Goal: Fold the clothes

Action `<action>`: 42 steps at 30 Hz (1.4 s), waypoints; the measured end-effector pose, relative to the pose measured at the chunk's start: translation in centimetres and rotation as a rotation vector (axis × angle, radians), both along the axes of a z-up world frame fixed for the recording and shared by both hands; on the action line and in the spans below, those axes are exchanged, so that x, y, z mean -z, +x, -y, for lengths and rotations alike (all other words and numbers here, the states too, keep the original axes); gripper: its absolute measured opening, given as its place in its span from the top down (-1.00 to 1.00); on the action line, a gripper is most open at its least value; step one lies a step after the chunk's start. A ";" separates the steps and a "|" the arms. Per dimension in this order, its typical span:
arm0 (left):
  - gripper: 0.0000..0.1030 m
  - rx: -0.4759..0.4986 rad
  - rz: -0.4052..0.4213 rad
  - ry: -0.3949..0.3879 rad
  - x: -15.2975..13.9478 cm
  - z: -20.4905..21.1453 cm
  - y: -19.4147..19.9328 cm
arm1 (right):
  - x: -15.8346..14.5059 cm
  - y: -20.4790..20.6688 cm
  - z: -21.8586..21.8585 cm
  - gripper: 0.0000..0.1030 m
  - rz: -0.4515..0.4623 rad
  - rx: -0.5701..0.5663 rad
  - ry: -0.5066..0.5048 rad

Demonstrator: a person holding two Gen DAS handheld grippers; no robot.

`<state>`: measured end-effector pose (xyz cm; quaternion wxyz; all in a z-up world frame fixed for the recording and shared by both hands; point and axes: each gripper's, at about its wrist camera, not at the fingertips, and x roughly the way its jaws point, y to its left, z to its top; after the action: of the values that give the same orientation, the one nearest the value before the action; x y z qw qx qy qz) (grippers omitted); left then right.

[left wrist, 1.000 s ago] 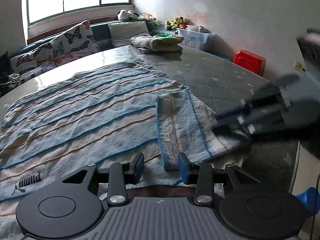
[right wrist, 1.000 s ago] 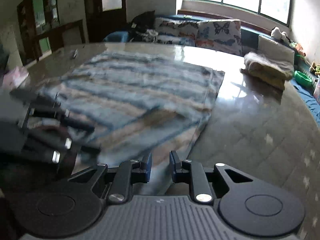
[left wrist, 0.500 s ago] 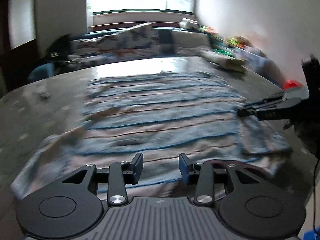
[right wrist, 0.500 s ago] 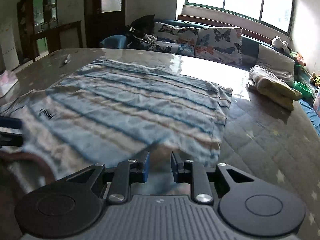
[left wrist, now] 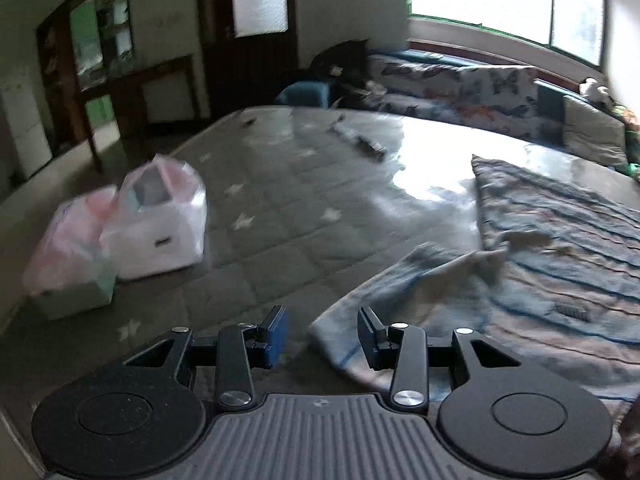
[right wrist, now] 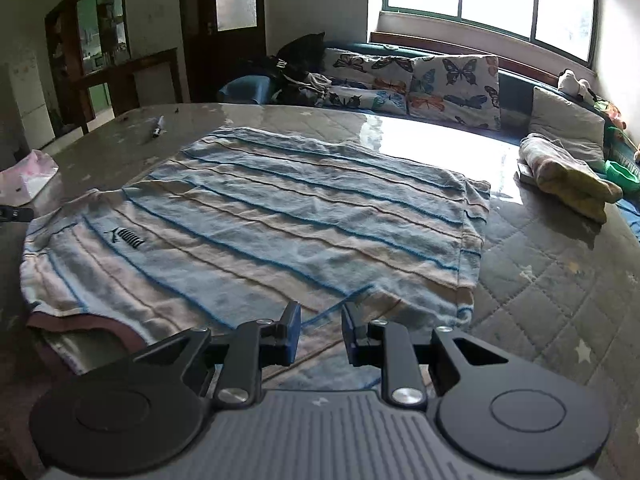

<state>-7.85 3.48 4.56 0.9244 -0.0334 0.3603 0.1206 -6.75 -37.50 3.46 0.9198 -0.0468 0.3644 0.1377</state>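
Note:
A light-blue striped T-shirt (right wrist: 256, 232) lies spread flat on the grey quilted table (right wrist: 552, 288), its dark collar at the near left. My right gripper (right wrist: 320, 332) is open and empty just above the shirt's near edge, where a sleeve is folded in. In the left wrist view the shirt (left wrist: 540, 280) fills the right side, blurred. My left gripper (left wrist: 322, 336) is open and empty, with the tip of a shirt sleeve between its open fingers.
Two plastic-bagged boxes (left wrist: 132, 232) stand on the table at the left. A marker pen (right wrist: 157, 126) lies at the far left. A folded beige-yellow garment (right wrist: 568, 176) sits at the right. A cushioned bench with butterfly pillows (right wrist: 440, 80) runs behind the table.
The left gripper has swung from the shirt's right side round to its left sleeve corner. The right gripper has drawn back a little; the folded-in right sleeve lies flat.

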 end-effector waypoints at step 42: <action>0.87 0.615 0.237 -0.217 -5.8 8.7 -2.7 | 0.7 -1.9 -16.9 0.59 -0.040 -0.563 0.046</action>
<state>-10.58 -5.25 10.40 0.9439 -0.0353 0.2545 -0.2074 -8.69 -20.59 2.77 0.8388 -0.1226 0.3521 0.3967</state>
